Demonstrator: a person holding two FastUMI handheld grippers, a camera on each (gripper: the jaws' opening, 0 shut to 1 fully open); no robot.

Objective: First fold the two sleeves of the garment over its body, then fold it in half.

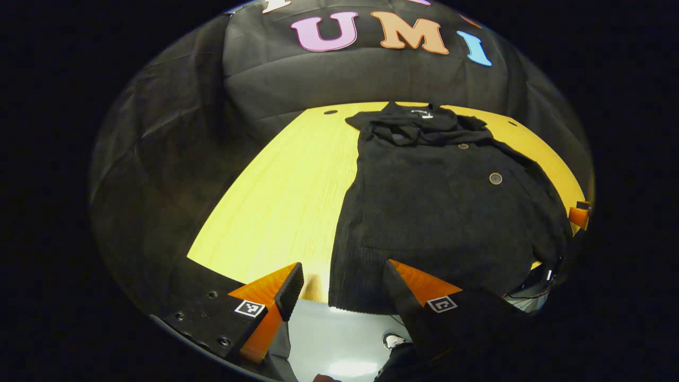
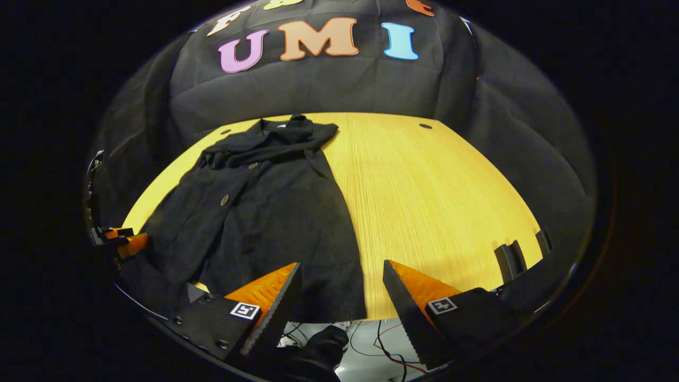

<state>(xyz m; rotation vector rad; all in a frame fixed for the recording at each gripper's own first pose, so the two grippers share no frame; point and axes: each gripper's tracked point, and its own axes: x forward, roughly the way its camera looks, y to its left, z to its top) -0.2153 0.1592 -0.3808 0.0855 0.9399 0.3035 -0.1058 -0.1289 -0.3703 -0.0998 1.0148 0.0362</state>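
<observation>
A black buttoned garment (image 1: 435, 212) lies flat on the yellow wooden table (image 1: 286, 201), collar at the far end, with cloth bunched across its chest below the collar. Its hem reaches the table's near edge. My left gripper (image 1: 342, 286) is open just above the hem's left corner, holding nothing. In the right gripper view the garment (image 2: 276, 223) lies left of centre. My right gripper (image 2: 339, 297) hovers open over the hem's right corner, and its fingers press on nothing. Each gripper shows small at the other view's edge: the right gripper (image 1: 578, 215) and the left gripper (image 2: 124, 241).
Bare table (image 2: 435, 201) stretches to the right of the garment in the right gripper view. Two dark clamps (image 2: 509, 260) stand on its near right edge. Small round holes (image 2: 425, 126) mark the far corners. Cables (image 2: 382, 339) and pale floor (image 1: 339, 339) lie below the near edge.
</observation>
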